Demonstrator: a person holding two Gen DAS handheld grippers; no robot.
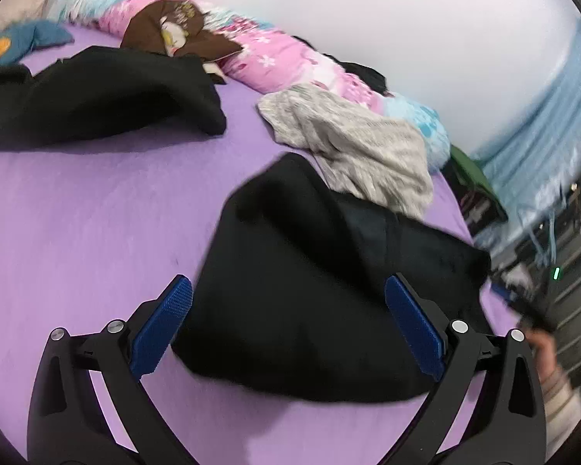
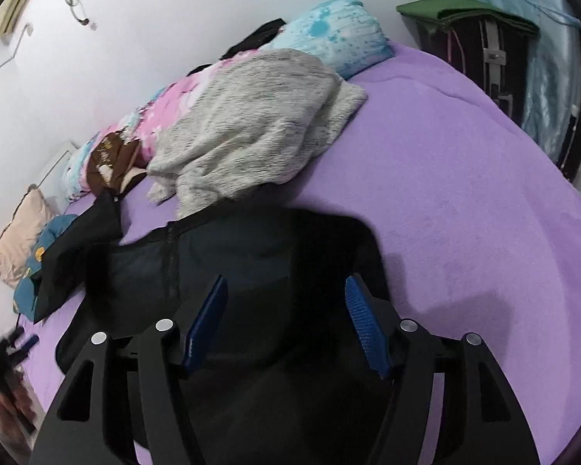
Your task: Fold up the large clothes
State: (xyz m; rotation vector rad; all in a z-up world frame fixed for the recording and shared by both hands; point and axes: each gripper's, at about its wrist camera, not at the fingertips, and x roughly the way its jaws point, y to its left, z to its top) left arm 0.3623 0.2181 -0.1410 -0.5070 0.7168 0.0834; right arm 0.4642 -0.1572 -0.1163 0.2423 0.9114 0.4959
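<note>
Now | left claw (image 1: 288, 290) wide | right claw (image 2: 286, 290) wide | black garments (image 1: 310, 310): two | grey sweater (image 1: 360, 147): one

No legible text or labels anywhere.

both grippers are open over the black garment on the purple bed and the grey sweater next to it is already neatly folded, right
Not quite: the grey sweater is not folded; it lies crumpled against the pink and blue bedding, as the right wrist view shows. The rest holds: the left gripper and right gripper are both open over the black garment on the purple bed.
</note>
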